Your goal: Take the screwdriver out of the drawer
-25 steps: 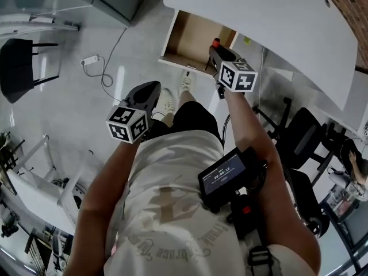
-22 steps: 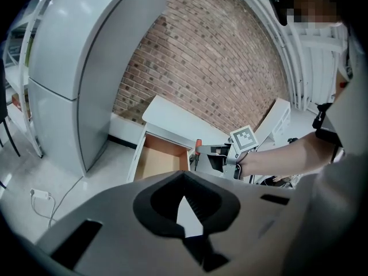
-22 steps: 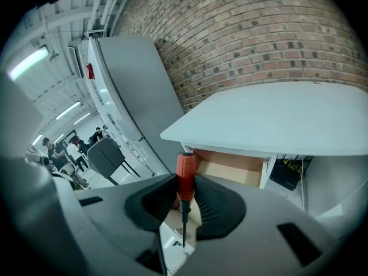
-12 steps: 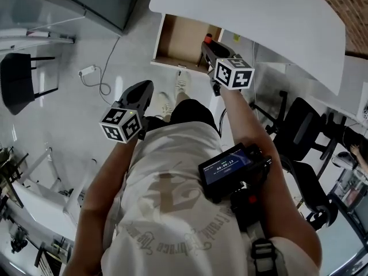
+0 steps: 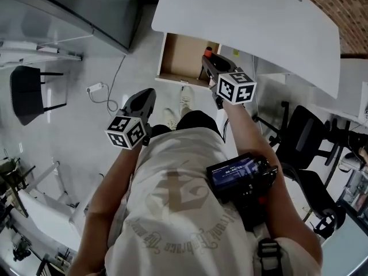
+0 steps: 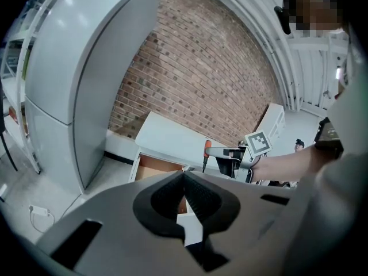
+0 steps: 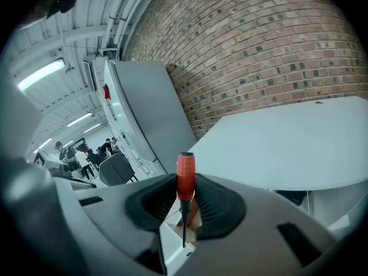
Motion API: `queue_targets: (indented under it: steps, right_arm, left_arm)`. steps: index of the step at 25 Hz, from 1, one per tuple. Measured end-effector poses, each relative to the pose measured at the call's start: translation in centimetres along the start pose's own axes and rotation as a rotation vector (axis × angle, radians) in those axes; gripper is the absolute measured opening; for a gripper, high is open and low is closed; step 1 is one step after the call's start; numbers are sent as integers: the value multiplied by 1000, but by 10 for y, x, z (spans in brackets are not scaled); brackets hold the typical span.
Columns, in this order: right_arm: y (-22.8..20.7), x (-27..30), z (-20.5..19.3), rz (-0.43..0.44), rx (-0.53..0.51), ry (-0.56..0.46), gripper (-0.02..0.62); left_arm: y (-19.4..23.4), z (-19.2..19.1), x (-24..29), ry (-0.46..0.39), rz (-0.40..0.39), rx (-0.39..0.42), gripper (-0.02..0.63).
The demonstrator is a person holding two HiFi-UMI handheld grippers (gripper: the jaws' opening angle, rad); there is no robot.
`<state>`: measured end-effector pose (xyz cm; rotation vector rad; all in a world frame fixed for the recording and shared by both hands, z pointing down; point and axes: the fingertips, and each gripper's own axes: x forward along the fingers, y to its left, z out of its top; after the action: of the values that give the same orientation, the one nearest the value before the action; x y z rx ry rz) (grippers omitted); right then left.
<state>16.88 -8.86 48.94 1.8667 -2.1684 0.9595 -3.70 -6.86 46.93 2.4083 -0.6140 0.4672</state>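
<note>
My right gripper (image 7: 185,203) clamps the slim orange-handled screwdriver (image 7: 185,177) between its pads, long axis upright, handle up, shaft pointing down toward the open wooden drawer (image 5: 179,56) beneath. My left gripper (image 6: 184,195), closed and empty, hangs farther back.

The drawer (image 5: 183,56) juts out from under the table (image 5: 247,22). The screwdriver (image 5: 208,52) stands upright between the jaws of the right gripper (image 5: 210,62), by the drawer's right side; the left gripper (image 5: 145,96) is well apart to the left, nearer the person
</note>
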Motion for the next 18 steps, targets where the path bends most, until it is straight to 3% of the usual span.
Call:
queue_targets:
  steps: [7,18]
  right_arm:
    - [17,-12,28,46,-63,-35,109]
    - [36,-42,65,118,-101,-110,109]
  left_arm:
    - [-10,39,4,-40,-27,95,20]
    - [-30,65,12,-67,-58,138,20]
